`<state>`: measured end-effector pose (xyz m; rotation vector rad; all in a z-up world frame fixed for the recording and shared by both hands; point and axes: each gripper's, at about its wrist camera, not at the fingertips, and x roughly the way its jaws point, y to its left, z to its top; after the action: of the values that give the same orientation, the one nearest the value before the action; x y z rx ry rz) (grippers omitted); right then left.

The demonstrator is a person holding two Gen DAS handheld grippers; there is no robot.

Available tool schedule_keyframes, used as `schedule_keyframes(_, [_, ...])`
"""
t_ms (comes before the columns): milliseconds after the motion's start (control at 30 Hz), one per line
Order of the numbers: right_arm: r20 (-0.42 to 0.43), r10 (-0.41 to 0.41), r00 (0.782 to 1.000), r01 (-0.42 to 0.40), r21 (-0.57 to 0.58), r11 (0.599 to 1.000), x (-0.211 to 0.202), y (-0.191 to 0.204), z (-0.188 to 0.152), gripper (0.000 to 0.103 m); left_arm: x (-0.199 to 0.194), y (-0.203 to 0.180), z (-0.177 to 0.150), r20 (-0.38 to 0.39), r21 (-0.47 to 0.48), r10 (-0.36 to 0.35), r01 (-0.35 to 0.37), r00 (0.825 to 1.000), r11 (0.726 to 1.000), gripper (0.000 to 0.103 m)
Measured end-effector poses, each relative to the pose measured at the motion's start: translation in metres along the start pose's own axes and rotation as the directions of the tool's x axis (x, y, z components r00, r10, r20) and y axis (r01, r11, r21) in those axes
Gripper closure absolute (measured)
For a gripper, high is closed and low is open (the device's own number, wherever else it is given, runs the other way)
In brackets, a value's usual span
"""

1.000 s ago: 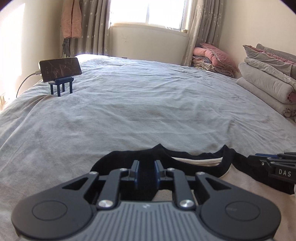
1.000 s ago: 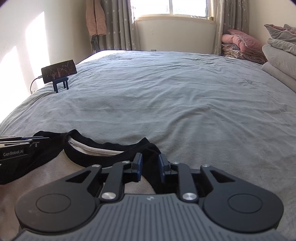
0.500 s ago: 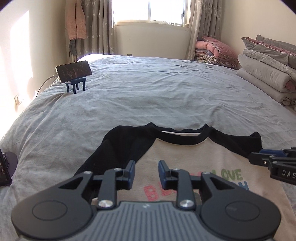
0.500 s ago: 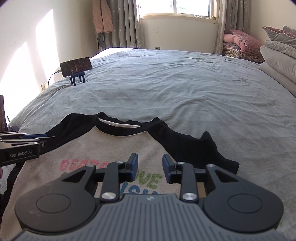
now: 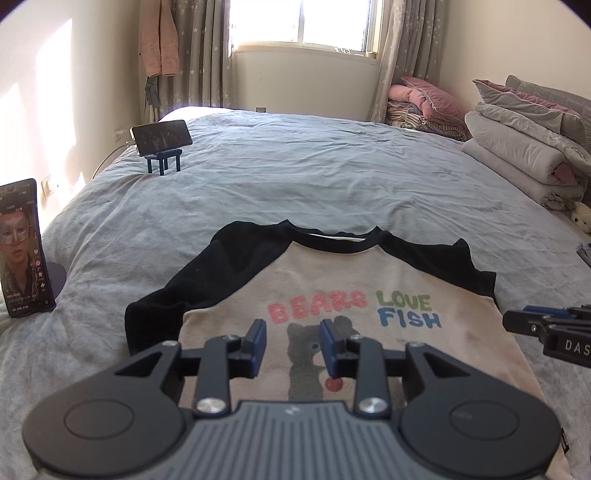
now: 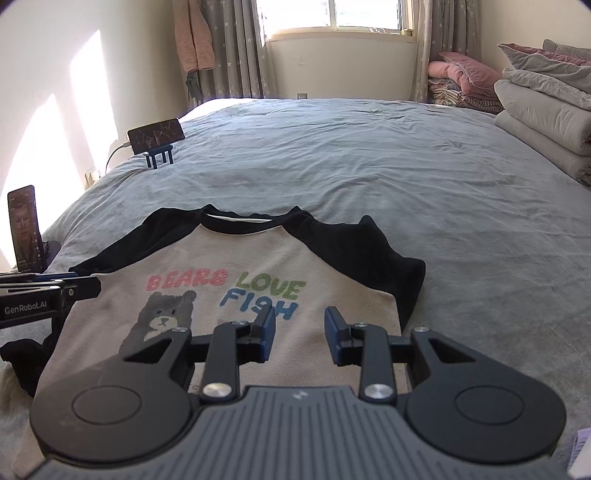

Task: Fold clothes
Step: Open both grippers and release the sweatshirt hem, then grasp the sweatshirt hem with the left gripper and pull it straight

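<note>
The T-shirt (image 5: 332, 280) lies flat, print side up, on the grey bed (image 5: 332, 177), filling the lower centre of both views. Its body is beige with black sleeves and a black collar; the collar edge points toward the upper part of the frame. In the left wrist view the sleeve at left runs down to a cuff at lower left; the sleeve at right ends in a wavy edge at centre right. The hem is hidden behind the gripper bodies.

The left gripper (image 5: 291, 345) hovers over the bear print. Its jaws are opening, nothing is between them, and neither blue pad presses on cloth. The right gripper (image 6: 300, 334) stands above the shirt's right part, jaws parted and empty. Each gripper shows at the side edge of the other's view.

Open room: the bed beyond the collar is bare up to the wall under the window (image 6: 332, 18). To the right of the shirt in the right wrist view, bare cover runs to the folded quilts (image 6: 546, 110) at the upper right edge.

Obstructions at left: a phone on a blue stand (image 5: 162, 140) at upper left, well apart from the shirt, and an upright phone (image 5: 24, 247) at the left frame edge, near the sleeve at left.
</note>
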<state>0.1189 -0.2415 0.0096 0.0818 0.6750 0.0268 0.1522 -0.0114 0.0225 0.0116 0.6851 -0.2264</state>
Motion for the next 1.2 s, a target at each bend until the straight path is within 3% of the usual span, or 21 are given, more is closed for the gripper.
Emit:
schedule_keyframes(400, [-0.027,-0.019,0.999,0.019,0.012,1.0,-0.042,-0.012,-0.038,0.063,-0.042,0.003,-0.047,-0.049,-0.016,-0.026,0.025,0.998,1.0,0.062])
schedule_keyframes(767, [-0.092,-0.057,0.994,0.062,0.053,0.997,-0.07,-0.043,-0.082,0.058,-0.068,0.057,-0.095,-0.11,-0.162,-0.045,0.027,0.993,0.986,0.059])
schedule_keyframes(967, [-0.149,-0.049,0.988,0.067,0.114,0.991,-0.08,-0.062,-0.111,0.058,-0.079,0.092,-0.125,-0.135,-0.283,-0.072,0.031,0.988,0.959,0.059])
schedule_keyframes(1200, [-0.164,0.017,0.986,0.022,0.239,0.971,-0.088,-0.079,-0.141,0.056,-0.092,0.112,-0.154,-0.098,-0.412,-0.189,0.133,0.977,0.901,0.06])
